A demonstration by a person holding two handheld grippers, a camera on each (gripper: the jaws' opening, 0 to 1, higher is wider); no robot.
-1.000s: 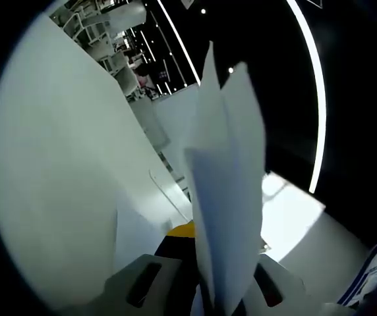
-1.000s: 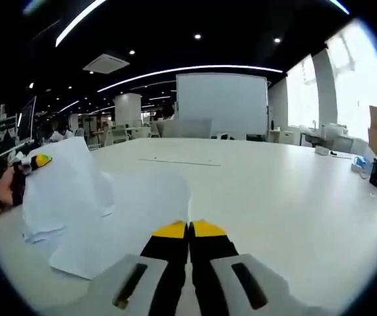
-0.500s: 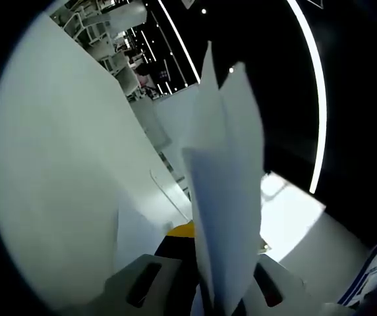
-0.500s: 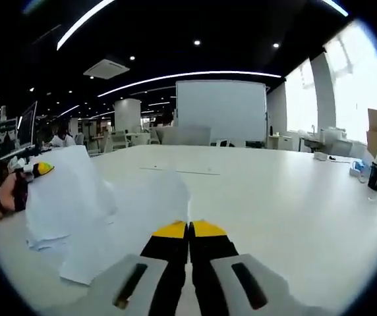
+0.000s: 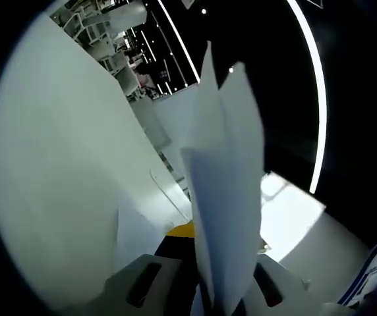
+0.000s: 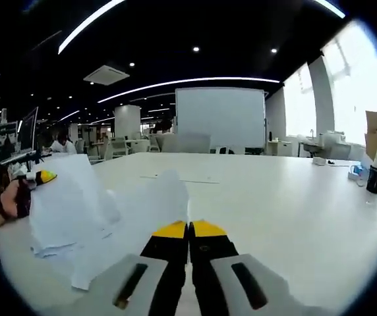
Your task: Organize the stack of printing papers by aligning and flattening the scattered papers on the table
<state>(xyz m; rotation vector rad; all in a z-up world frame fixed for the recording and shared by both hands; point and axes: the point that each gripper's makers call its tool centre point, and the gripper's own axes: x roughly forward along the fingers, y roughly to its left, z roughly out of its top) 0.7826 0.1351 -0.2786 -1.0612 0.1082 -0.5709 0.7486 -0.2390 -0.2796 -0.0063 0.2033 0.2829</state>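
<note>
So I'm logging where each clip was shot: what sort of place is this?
Probably an open-plan office or meeting area: a long white table with loose white printing papers, a large white presentation board behind it, and desks with a dark computer monitor at the far left.

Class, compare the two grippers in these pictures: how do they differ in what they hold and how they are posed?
The left gripper is shut on a sheaf of papers standing upright; the right gripper is shut with nothing visible between its jaws. The left gripper holds its papers above the table; the right points level across it. Both have yellow tips.
</note>
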